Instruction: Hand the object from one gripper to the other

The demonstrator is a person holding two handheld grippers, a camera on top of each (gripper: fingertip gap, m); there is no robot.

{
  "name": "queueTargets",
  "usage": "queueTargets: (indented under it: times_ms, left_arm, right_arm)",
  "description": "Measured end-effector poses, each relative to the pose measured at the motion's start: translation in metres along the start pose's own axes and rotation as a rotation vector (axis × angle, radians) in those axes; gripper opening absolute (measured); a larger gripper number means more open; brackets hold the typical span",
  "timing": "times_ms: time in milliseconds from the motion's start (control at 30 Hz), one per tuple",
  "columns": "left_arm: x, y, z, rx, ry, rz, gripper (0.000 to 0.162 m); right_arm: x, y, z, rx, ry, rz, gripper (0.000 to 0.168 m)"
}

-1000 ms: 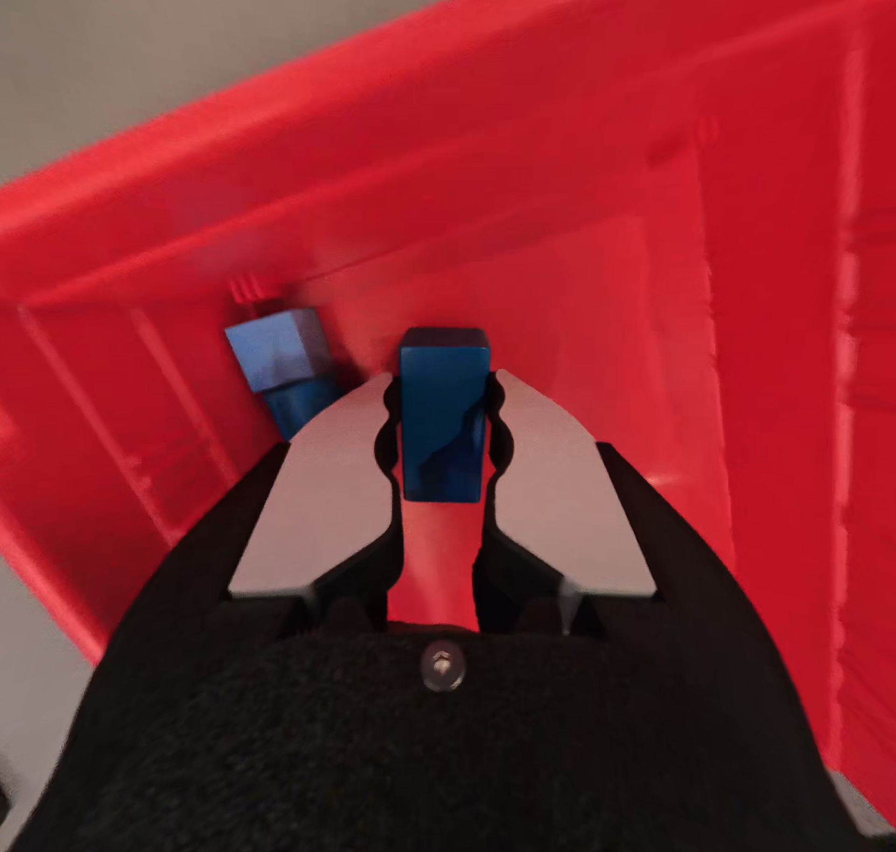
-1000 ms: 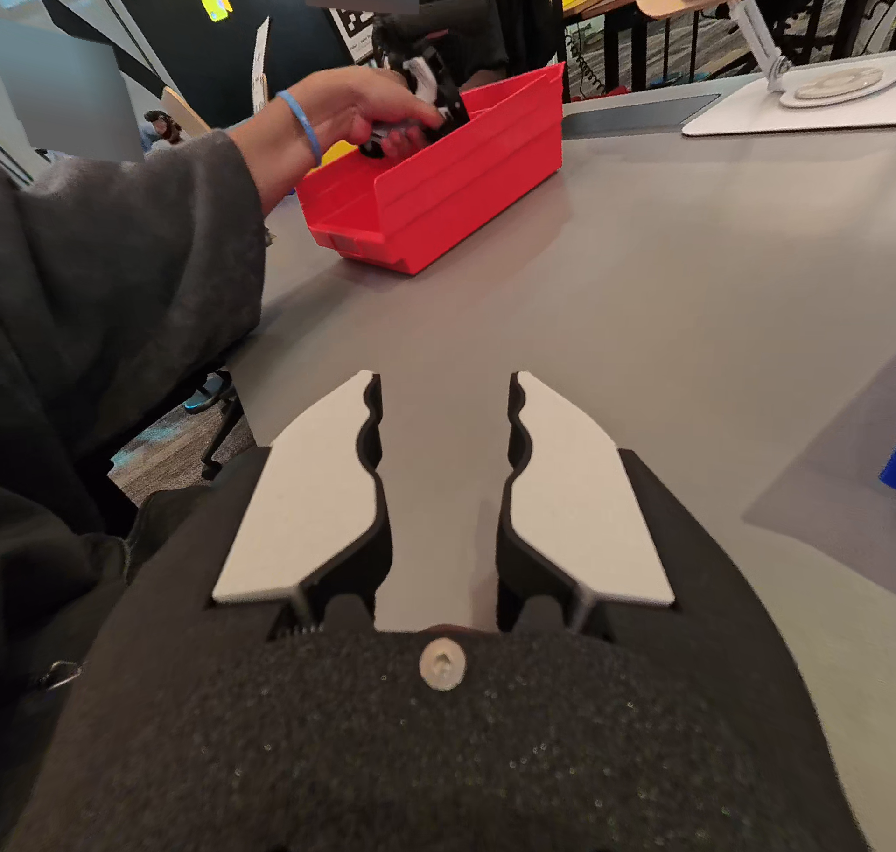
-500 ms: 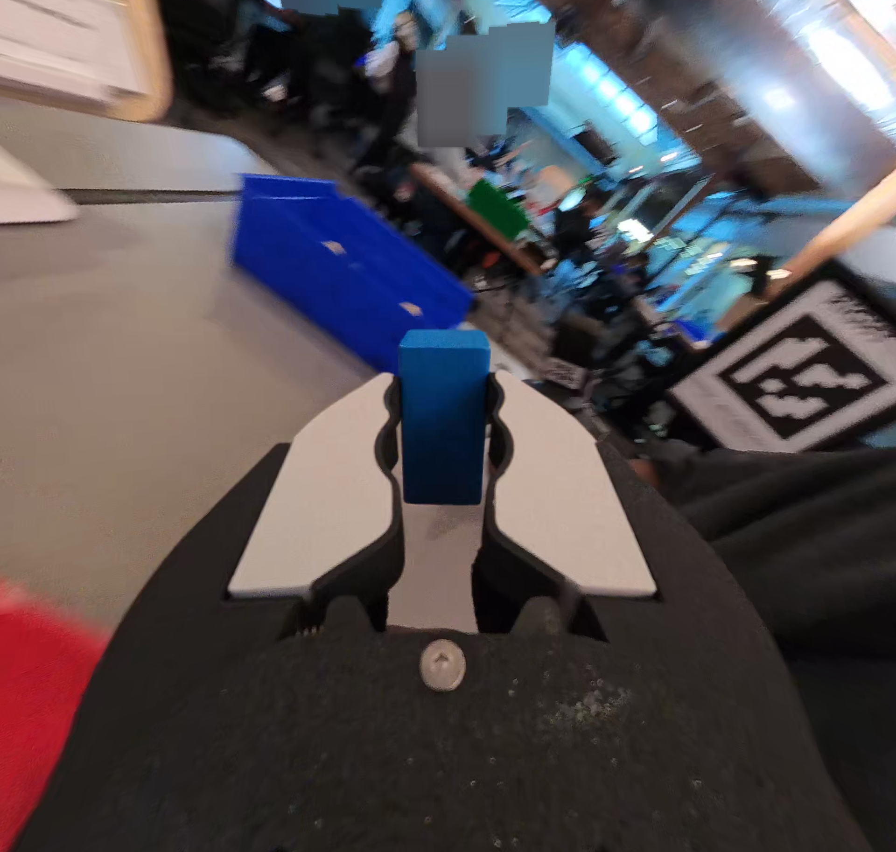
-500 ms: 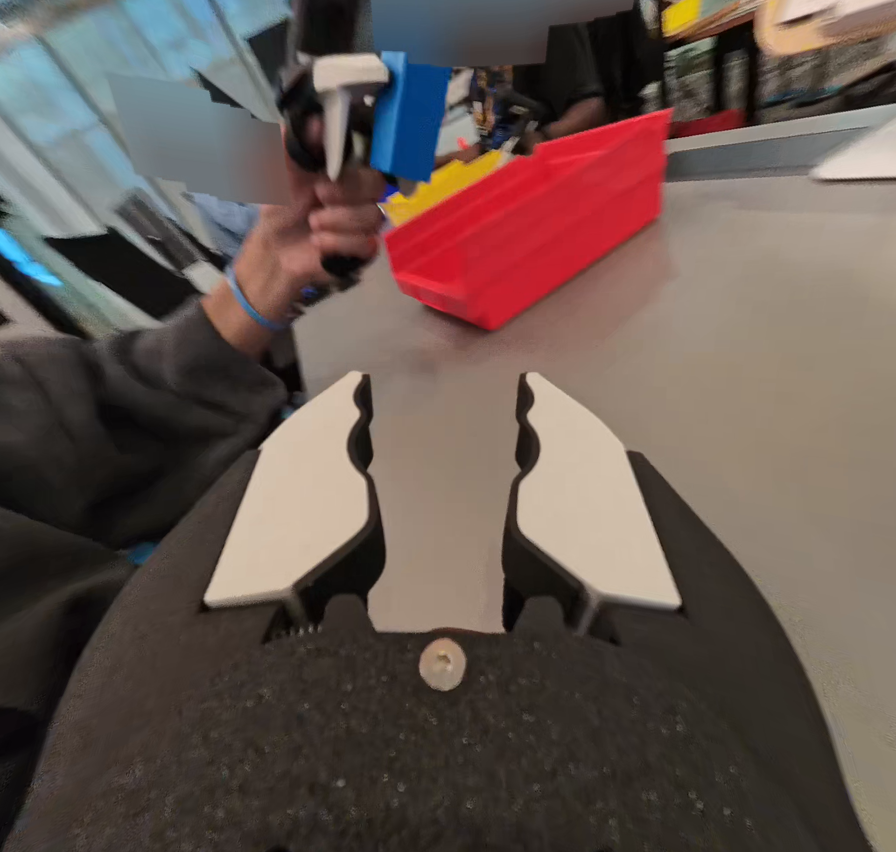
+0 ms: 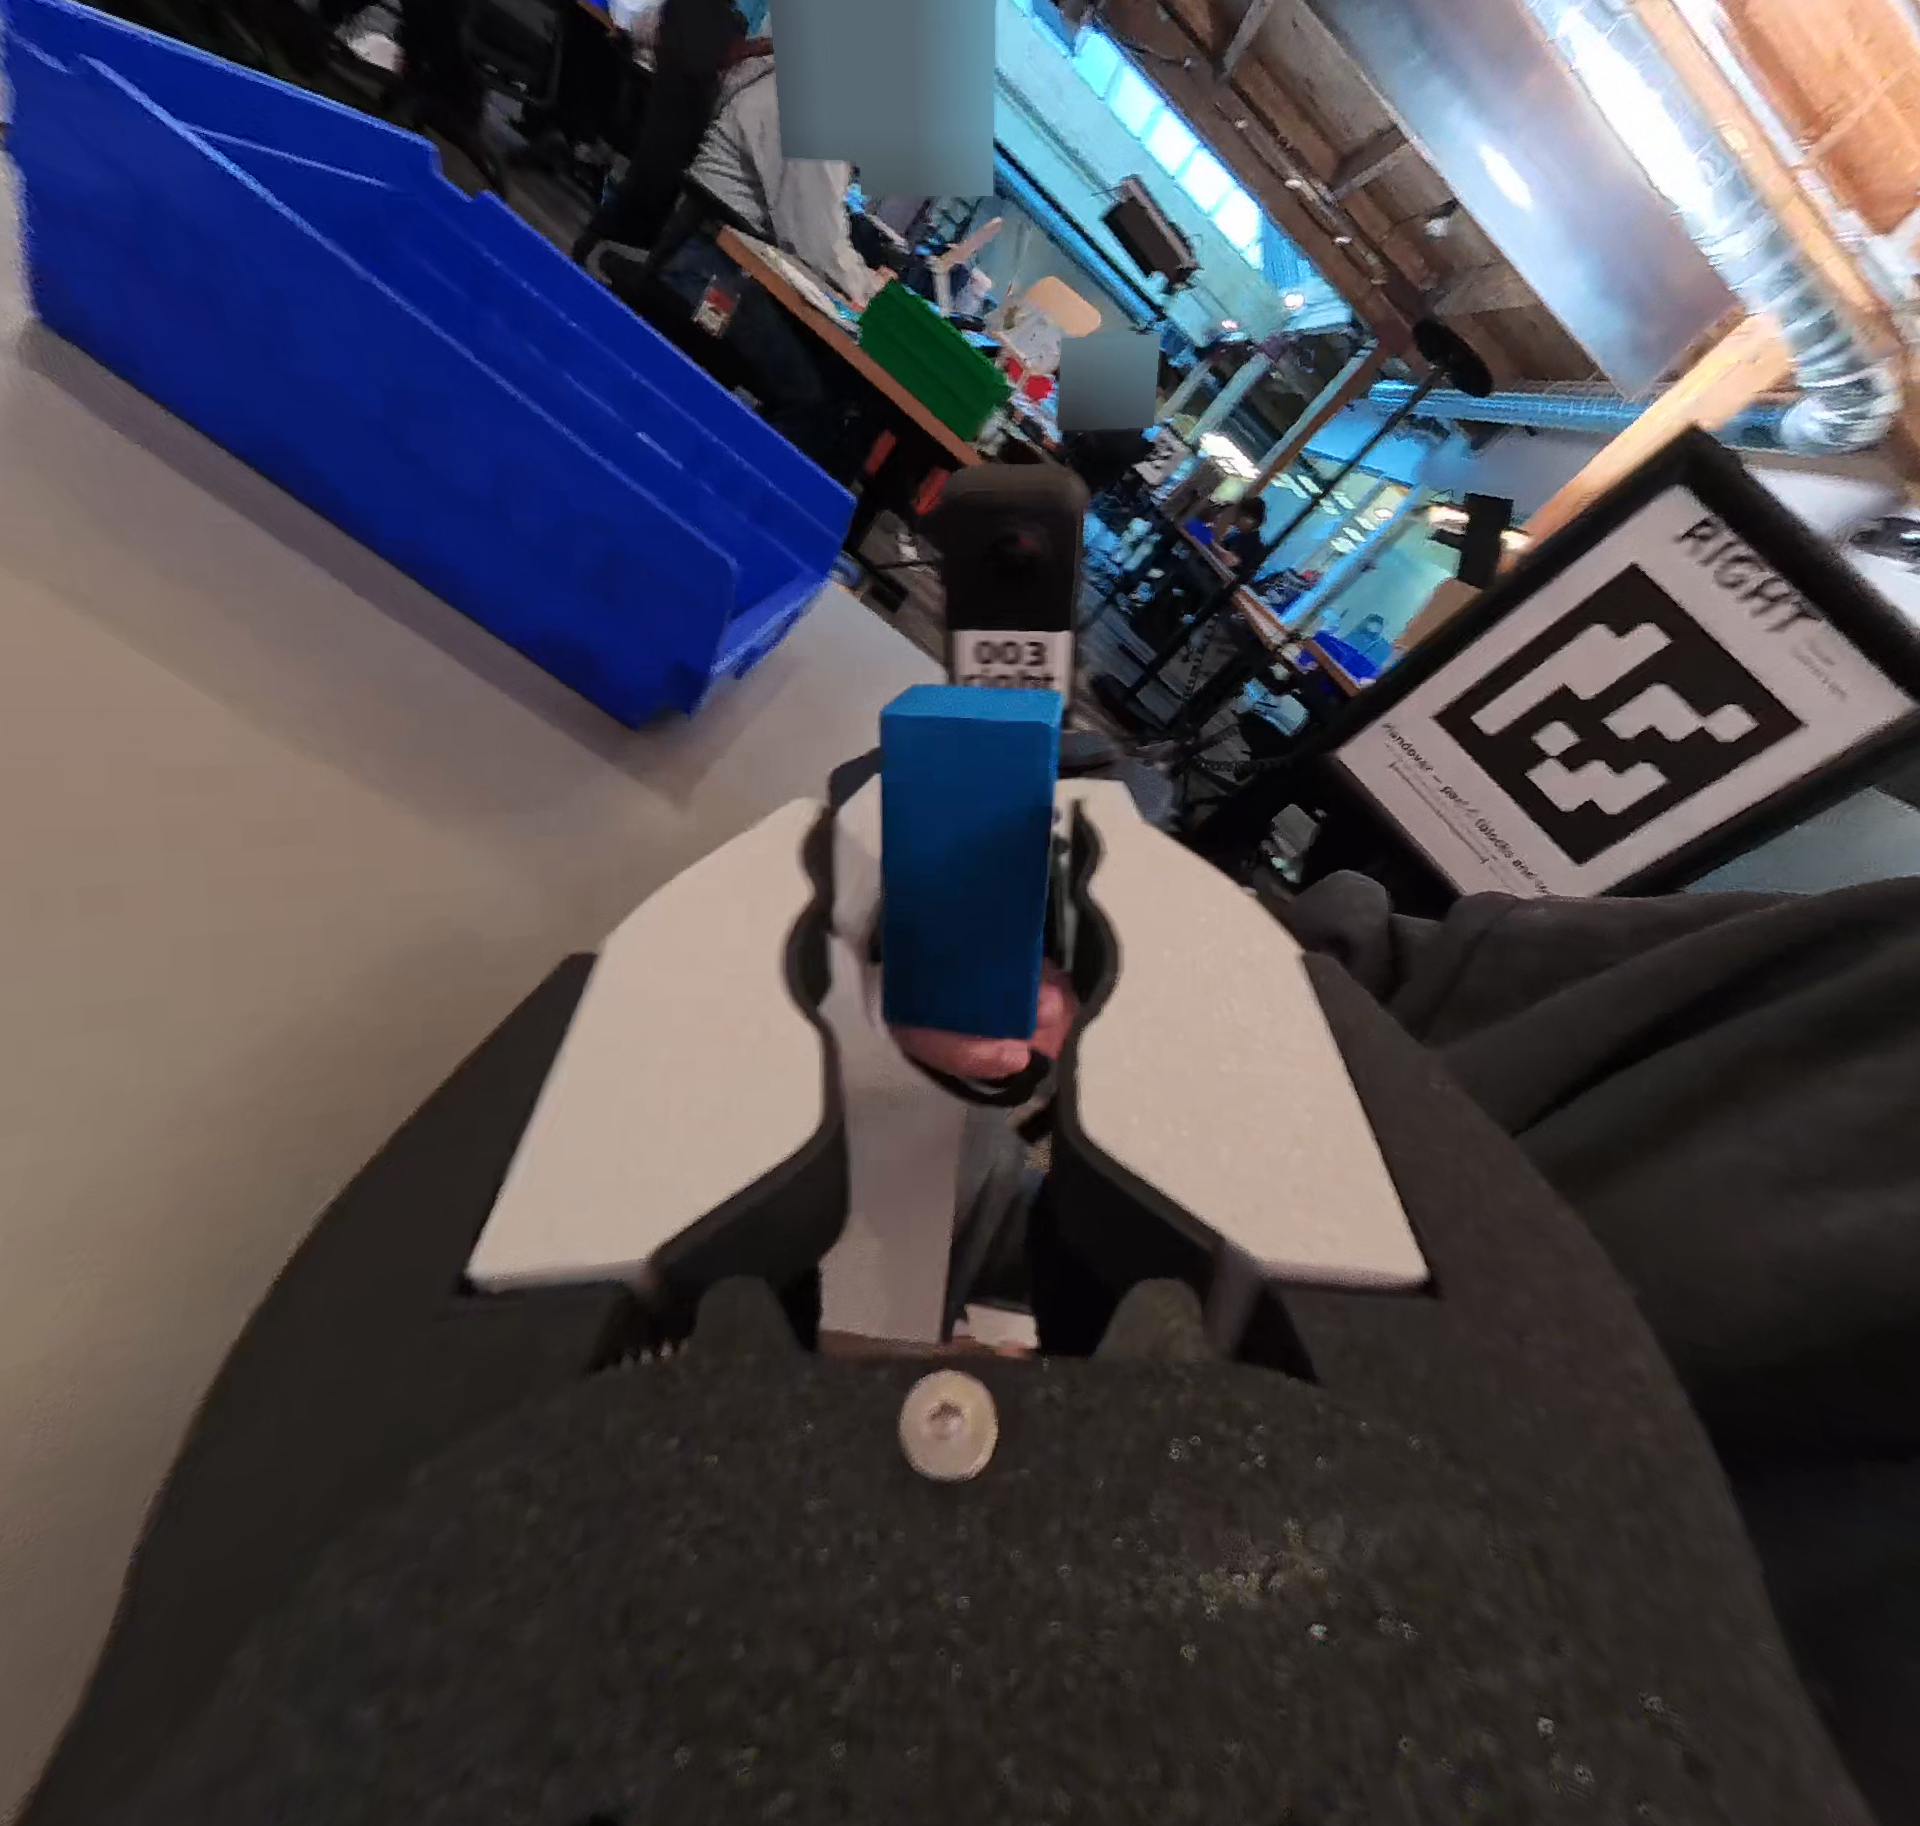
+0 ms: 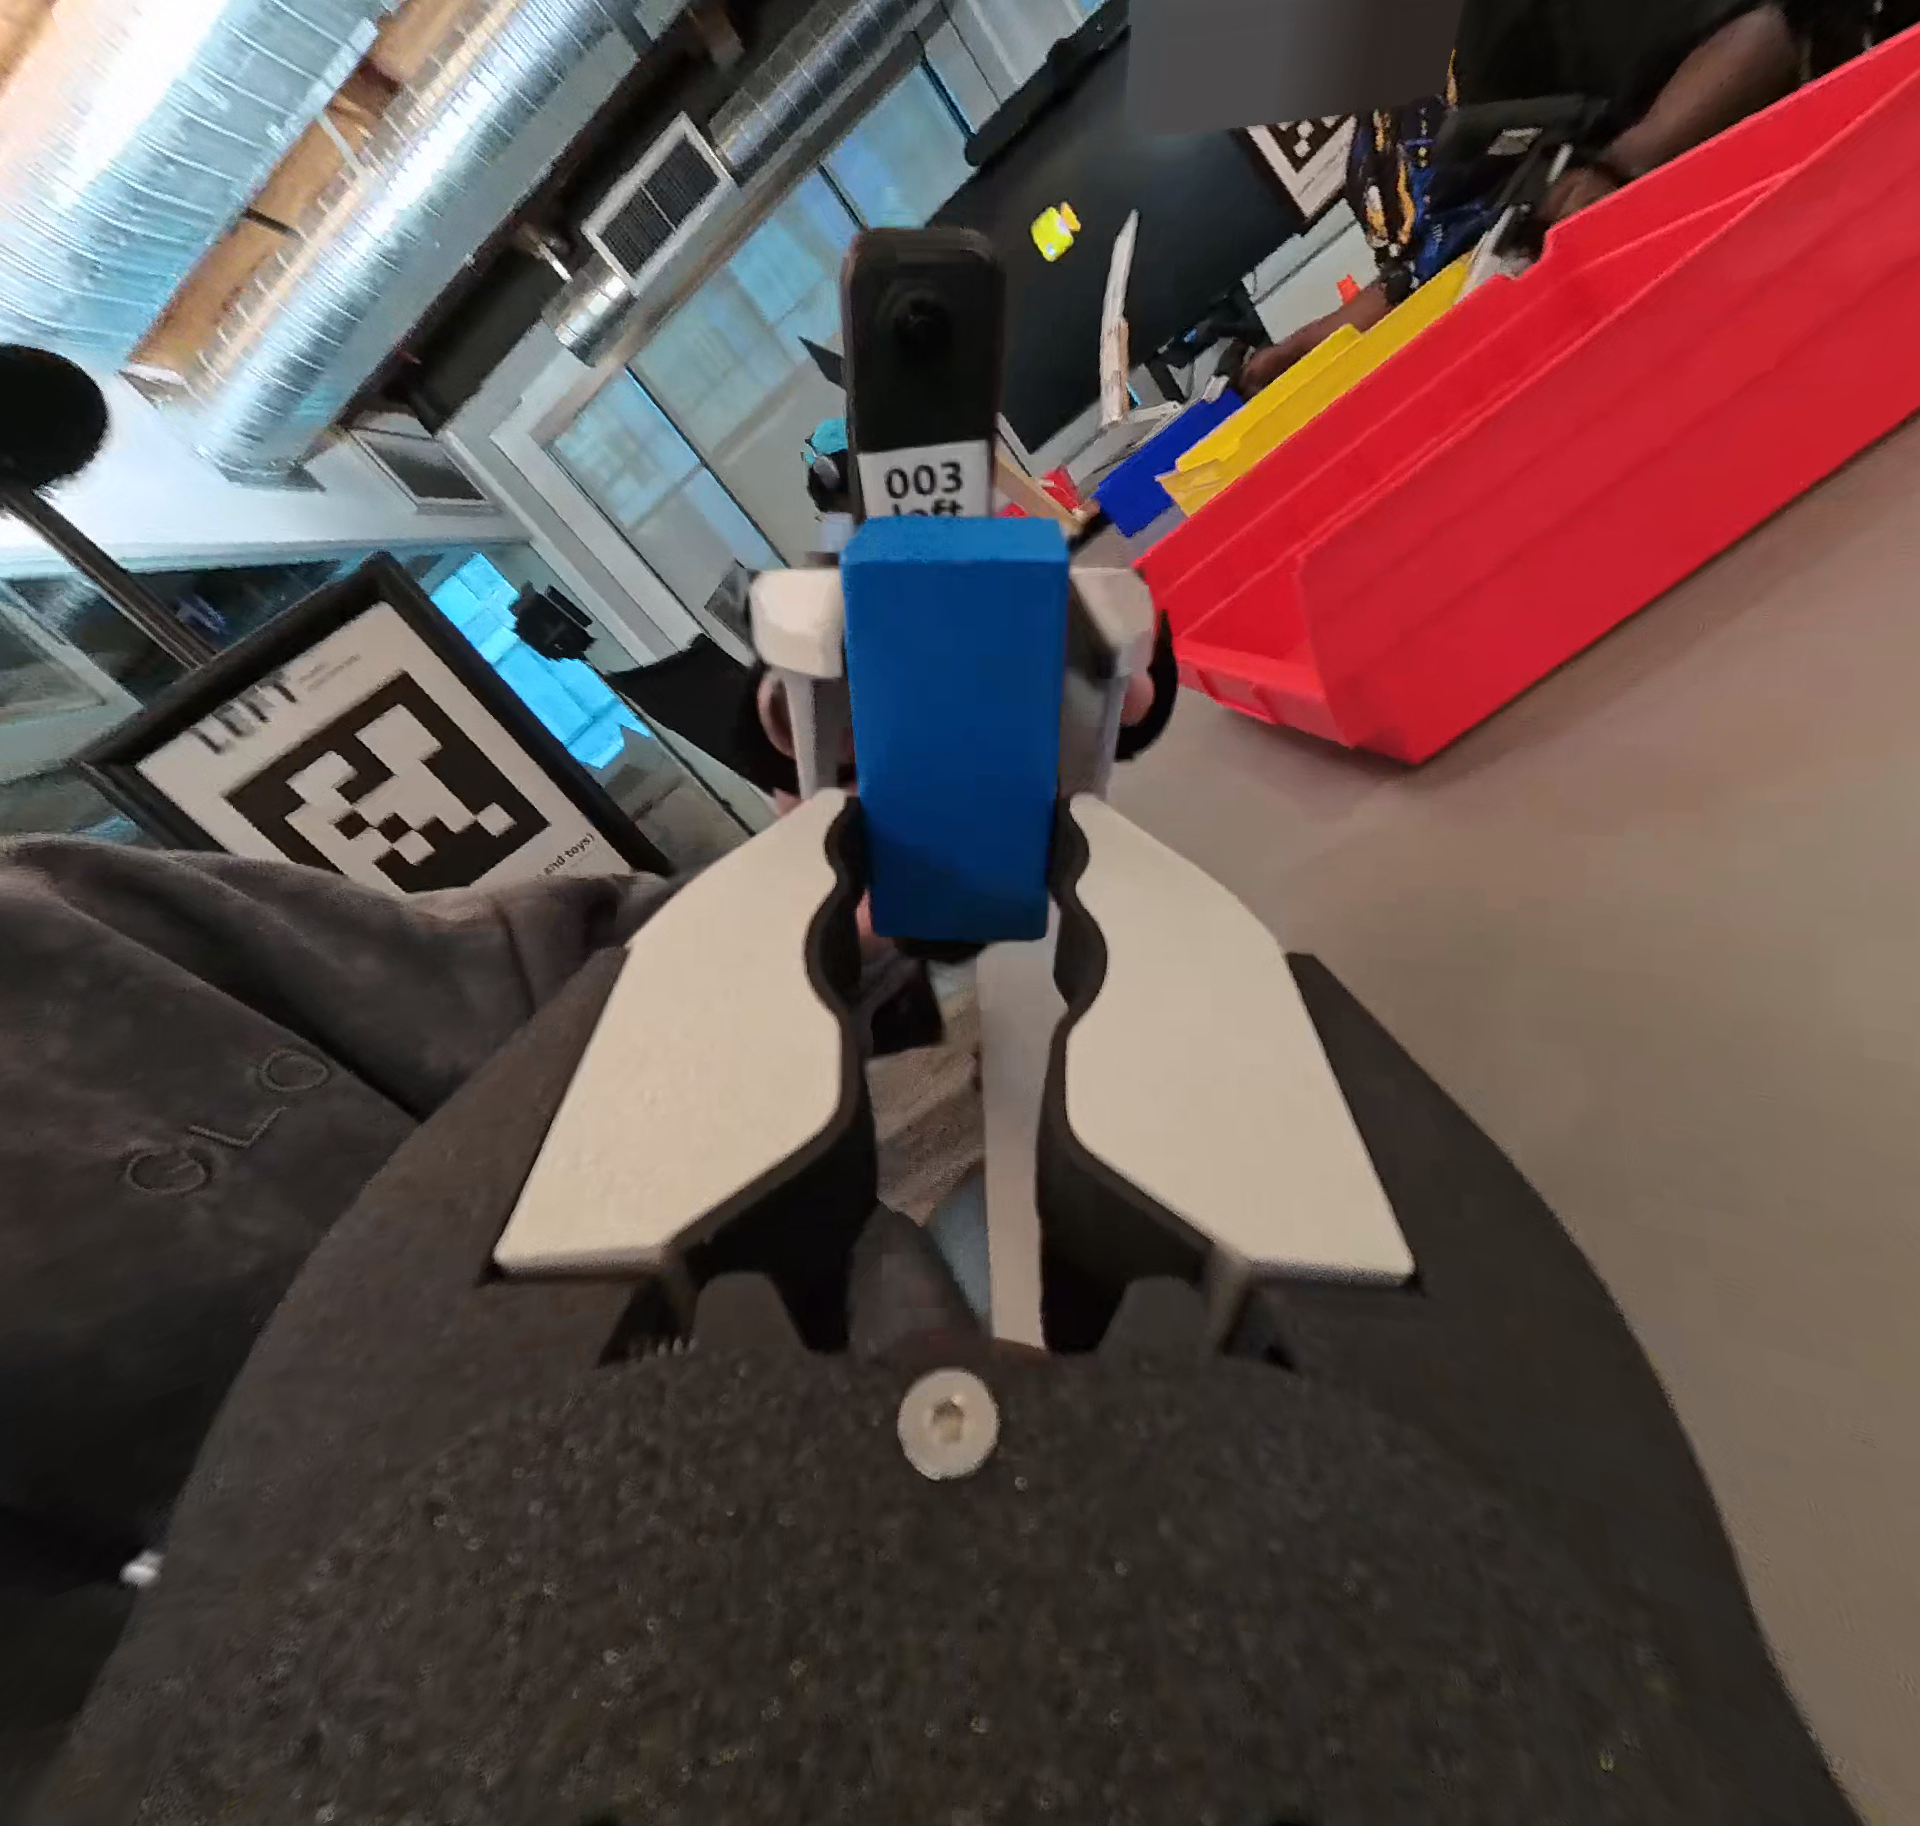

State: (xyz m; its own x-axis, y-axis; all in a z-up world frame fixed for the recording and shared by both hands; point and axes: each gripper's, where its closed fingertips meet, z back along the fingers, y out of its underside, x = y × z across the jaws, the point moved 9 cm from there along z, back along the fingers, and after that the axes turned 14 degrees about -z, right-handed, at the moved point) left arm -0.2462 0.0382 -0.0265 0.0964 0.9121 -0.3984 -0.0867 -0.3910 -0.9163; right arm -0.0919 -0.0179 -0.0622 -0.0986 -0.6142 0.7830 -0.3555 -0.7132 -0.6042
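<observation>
One blue bin (image 5: 364, 374) is seen at the counter's (image 5: 260, 945) far edge, with bare counter open before it. One blue block (image 5: 966, 883) is held upright in mid-air between two grippers. The left gripper (image 5: 948, 826) is parted slightly around it, while the right gripper (image 6: 951, 841) is clamped on its sides. One red bin (image 6: 1558, 529) is set rightward. Two lettered marker boards (image 5: 1621, 716) are propped nearby, one in each view.
</observation>
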Motion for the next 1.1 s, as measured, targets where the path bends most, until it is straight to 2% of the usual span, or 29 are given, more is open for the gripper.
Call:
queueTargets:
  times_ms: [33, 67, 133, 233, 300, 367, 433, 467, 633, 833, 933, 1100]
  left_arm:
    - [0.0, 0.003, 0.006, -0.001, -0.045, -0.015, 0.057]
    - [0.0, 0.007, 0.012, 0.004, -0.091, -0.025, 0.062]
    - [0.0, 0.022, 0.023, 0.035, -0.162, -0.042, 0.059]
    - [-0.001, 0.05, 0.035, 0.119, -0.249, -0.064, 0.052]
    - [0.0, 0.063, 0.038, 0.189, -0.297, -0.073, 0.052]
    - [0.0, 0.061, 0.038, 0.189, -0.305, -0.076, 0.051]
    - [0.0, 0.057, 0.038, 0.174, -0.298, -0.082, 0.05]
    - [0.001, 0.056, 0.038, 0.173, -0.3, -0.084, 0.05]
    - [0.001, 0.06, 0.037, 0.187, -0.303, -0.07, 0.049]
    - [-0.001, 0.057, 0.041, 0.185, -0.308, -0.089, 0.049]
    - [-0.001, 0.057, 0.042, 0.194, -0.311, -0.097, 0.049]
    - [0.0, 0.056, 0.042, 0.195, -0.305, -0.099, 0.05]
  right_arm:
    - [0.001, 0.002, 0.005, 0.007, 0.033, 0.02, 0.034]
    - [0.001, 0.002, 0.011, 0.009, 0.071, 0.032, 0.033]
    - [0.005, -0.005, 0.028, 0.008, 0.165, 0.064, 0.034]
    - [0.021, -0.047, 0.068, -0.053, 0.405, 0.106, 0.034]
    - [0.024, -0.082, 0.105, -0.095, 0.727, 0.126, 0.034]
    - [0.016, -0.112, 0.146, -0.092, 1.076, 0.128, 0.034]
    - [-0.001, -0.129, 0.181, -0.027, 1.338, -0.027, 0.034]
    - [-0.011, -0.134, 0.192, 0.007, 1.417, -0.134, 0.034]
    - [-0.065, -0.146, 0.211, 0.071, 1.592, -0.44, 0.034]
    - [-0.102, -0.151, 0.215, 0.119, 1.779, -0.564, 0.035]
    - [-0.109, -0.148, 0.219, 0.122, 1.792, -0.595, 0.035]
    - [-0.116, -0.141, 0.214, 0.148, 1.702, -0.611, 0.035]
